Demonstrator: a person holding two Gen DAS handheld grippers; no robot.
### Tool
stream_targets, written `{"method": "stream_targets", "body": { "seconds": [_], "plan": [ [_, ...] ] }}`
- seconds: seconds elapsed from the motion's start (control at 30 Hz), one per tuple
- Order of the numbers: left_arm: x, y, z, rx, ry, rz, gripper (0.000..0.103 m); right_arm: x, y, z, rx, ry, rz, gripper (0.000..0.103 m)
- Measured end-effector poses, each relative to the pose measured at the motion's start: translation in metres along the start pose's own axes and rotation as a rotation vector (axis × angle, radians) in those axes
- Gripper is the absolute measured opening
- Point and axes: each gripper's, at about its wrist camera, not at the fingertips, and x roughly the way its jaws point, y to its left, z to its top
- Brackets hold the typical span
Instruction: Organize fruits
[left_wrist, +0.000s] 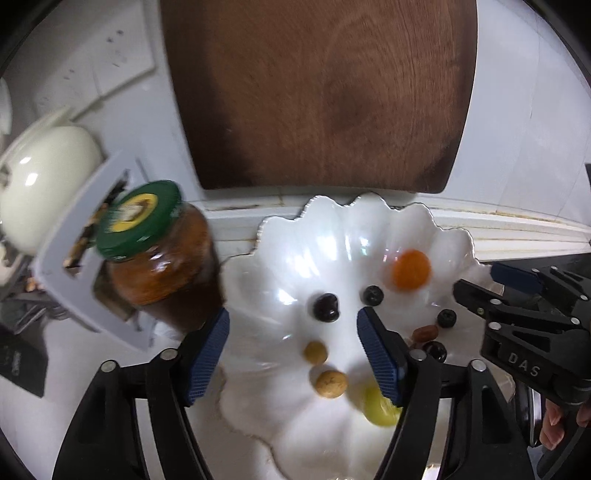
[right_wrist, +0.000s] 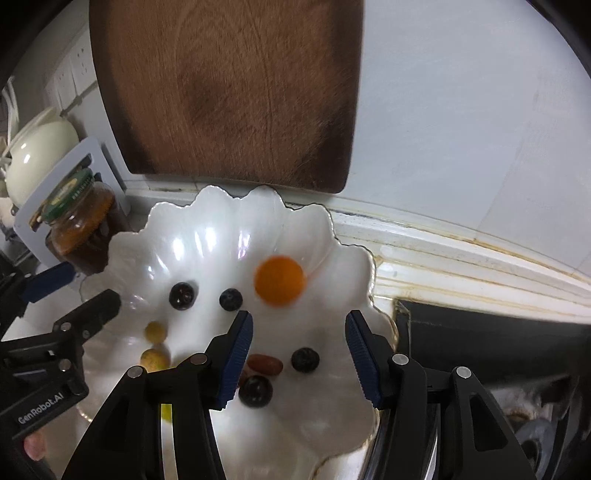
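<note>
Scene: A white scalloped dish (right_wrist: 207, 236) sits on a pale counter below a wooden cutting board (right_wrist: 229, 88) propped against the wall, with a green-lidded jar (left_wrist: 162, 254) just beside the dish's left rim.

Fruit: An orange round fruit (right_wrist: 280, 281) lies toward the back of the dish; dark berries (right_wrist: 231, 299) are scattered around it; two tan-yellow small fruits (left_wrist: 330, 384) lie near the front left; a reddish oblong piece (right_wrist: 264, 364) rests beside a berry; and a yellow-green fruit (left_wrist: 378, 406) is half hidden behind a blue pad.

Left gripper (left_wrist: 293, 356): Released, jaws standing apart over the dish, nothing pinched; the two tan-yellow fruits lie between and below the pads, untouched.

Right gripper (right_wrist: 299, 356): Also released, hovering over the front right of the dish; the reddish piece and a berry lie beneath the gap, not gripped.

Step in hand: Seemingly between placements, with both claws empty above fruit already in the dish.

Next move: Likely choosing one piece to sort, which calls for a low, centred approach and a soft squeeze, since small round fruit may roll on the glossy surface.
</note>
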Motion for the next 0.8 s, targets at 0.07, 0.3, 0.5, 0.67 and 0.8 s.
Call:
{"method": "stream_targets", "body": {
  "seconds": [0.07,0.3,0.5,0.67,0.8],
  "plan": [
    [-0.010,0.003,-0.004,0.003,-0.024,0.009,0.075,-0.011,0.000,-0.006,0.011,-0.023,-0.007,0.054],
    [-0.049,0.010,-0.021,0.031,-0.111,0.029,0.082,-0.056,0.008,-0.031,0.062,-0.119,-0.064,0.068],
    [-0.089,0.017,-0.036,0.031,-0.180,-0.001,0.090,-0.102,0.026,-0.060,0.088,-0.194,-0.128,0.074],
    [-0.131,0.009,-0.054,0.048,-0.248,-0.005,0.095,-0.147,0.032,-0.085,0.078,-0.258,-0.171,0.078],
    [-0.165,0.000,-0.073,0.047,-0.300,0.007,0.099,-0.180,0.032,-0.110,0.068,-0.299,-0.194,0.079]
  ]
}}
